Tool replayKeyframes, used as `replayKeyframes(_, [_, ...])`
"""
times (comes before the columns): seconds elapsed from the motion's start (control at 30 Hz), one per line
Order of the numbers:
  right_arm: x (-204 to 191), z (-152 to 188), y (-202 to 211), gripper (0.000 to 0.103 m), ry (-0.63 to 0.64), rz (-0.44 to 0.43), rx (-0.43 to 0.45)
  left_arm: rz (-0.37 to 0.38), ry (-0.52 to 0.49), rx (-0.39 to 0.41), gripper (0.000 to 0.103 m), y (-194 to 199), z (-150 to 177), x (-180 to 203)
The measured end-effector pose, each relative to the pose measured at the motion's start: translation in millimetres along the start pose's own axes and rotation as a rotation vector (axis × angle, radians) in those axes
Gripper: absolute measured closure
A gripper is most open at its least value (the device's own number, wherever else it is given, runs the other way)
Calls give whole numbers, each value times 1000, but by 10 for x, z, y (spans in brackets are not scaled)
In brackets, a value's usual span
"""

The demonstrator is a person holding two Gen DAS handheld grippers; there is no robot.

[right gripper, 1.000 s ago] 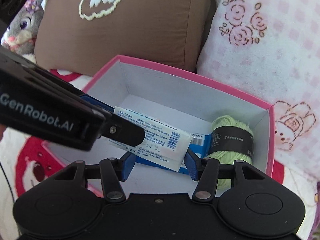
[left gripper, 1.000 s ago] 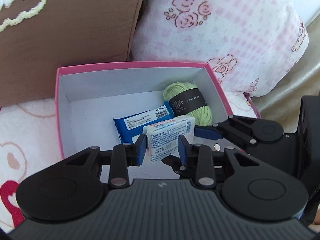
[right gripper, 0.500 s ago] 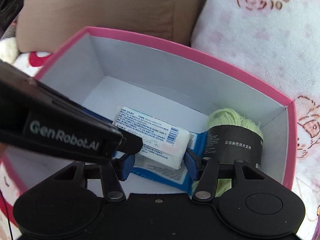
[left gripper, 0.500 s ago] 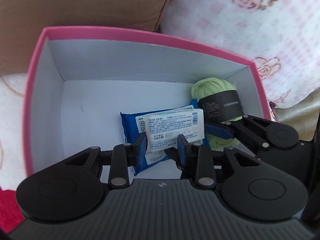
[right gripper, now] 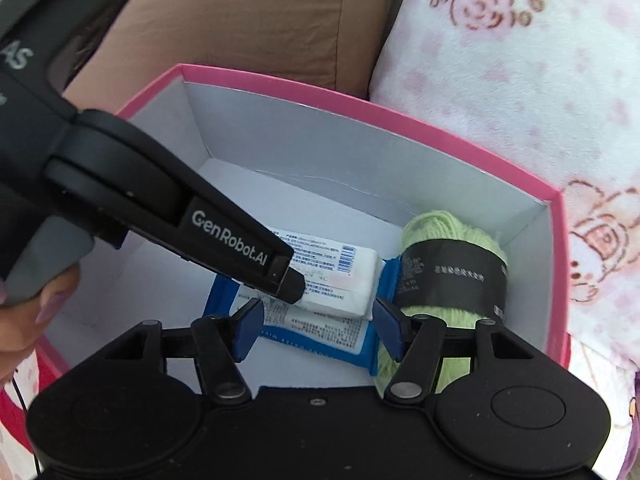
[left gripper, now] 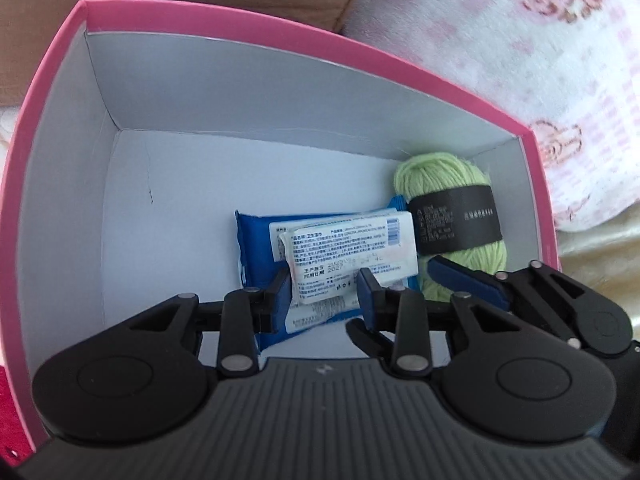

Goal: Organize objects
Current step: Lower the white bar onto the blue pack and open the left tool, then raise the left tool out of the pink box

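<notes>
A pink box (left gripper: 280,28) with a white inside holds a green yarn ball (left gripper: 440,176) at its right wall and a blue wipes pack (left gripper: 252,248) on the floor. A white wipes pack (left gripper: 352,248) lies on top of the blue one. My left gripper (left gripper: 324,292) still has its pads on the white pack's near end, and its jaws are opening. My right gripper (right gripper: 318,328) reaches in beside it. Its jaws are opening too and straddle the white pack (right gripper: 352,280) without touching it. One of its fingers (left gripper: 464,280) lies against the yarn.
A brown cushion (right gripper: 260,20) stands behind the box and a pink floral pillow (right gripper: 520,80) fills the right side. A hand (right gripper: 32,312) holds the left gripper's handle at the box's left. The left half of the box floor (left gripper: 168,220) is bare.
Both grippers have sunk into the box, and the white pack has come down onto the blue pack. The right gripper's jaws have widened.
</notes>
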State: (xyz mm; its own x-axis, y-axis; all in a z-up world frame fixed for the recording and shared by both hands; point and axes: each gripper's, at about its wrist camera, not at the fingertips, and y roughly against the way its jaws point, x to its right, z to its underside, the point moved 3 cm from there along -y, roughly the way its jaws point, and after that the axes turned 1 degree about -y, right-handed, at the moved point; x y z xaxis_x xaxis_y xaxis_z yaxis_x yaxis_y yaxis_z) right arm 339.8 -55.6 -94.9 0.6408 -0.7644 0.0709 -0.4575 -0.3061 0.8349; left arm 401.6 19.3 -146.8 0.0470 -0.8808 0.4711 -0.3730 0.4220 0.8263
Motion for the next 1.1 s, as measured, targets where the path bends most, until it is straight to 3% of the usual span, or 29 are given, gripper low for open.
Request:
replayKeyframes(0.2, [-12, 117, 264, 38, -29, -16, 52, 6, -96, 31, 63, 150, 88, 85])
replayKeyframes(0.53, [44, 76, 569, 37, -49, -33, 93, 24, -165, 72, 62, 621, 167, 138])
replayKeyframes(0.67, [-20, 125, 768, 37, -37, -31, 111, 9, -175, 59, 62, 821, 294, 104])
replayKeyframes(0.97, [-169, 279, 1283, 37, -4, -11, 183, 2, -249, 124, 62, 1349, 585, 88])
replayKeyframes(1.1, [-221, 382, 1473, 37, -27, 7, 207, 41, -262, 106, 61, 1459, 767, 4])
